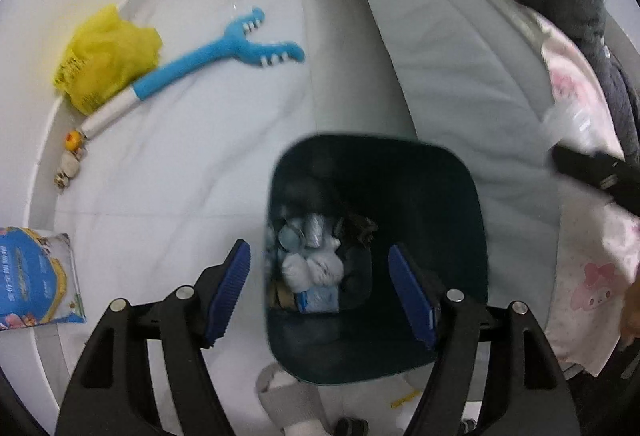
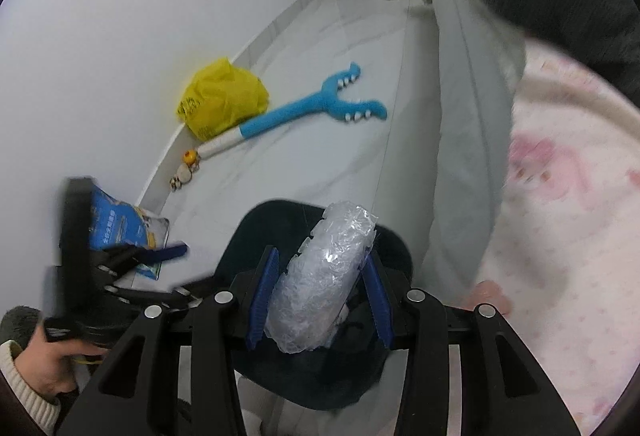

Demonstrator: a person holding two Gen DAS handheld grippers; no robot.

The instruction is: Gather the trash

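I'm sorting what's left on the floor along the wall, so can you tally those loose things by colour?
Yellow: 2, the plastic bag and the small duck toy.
Blue: 2, the long crocodile toy and the printed pouch.
Beige: 1, a small object beside the duck, too small to identify.
Total: 5.

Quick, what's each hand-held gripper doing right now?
Left hand-held gripper: open, empty, above the trash bin.
Right hand-held gripper: shut on crumpled clear plastic.
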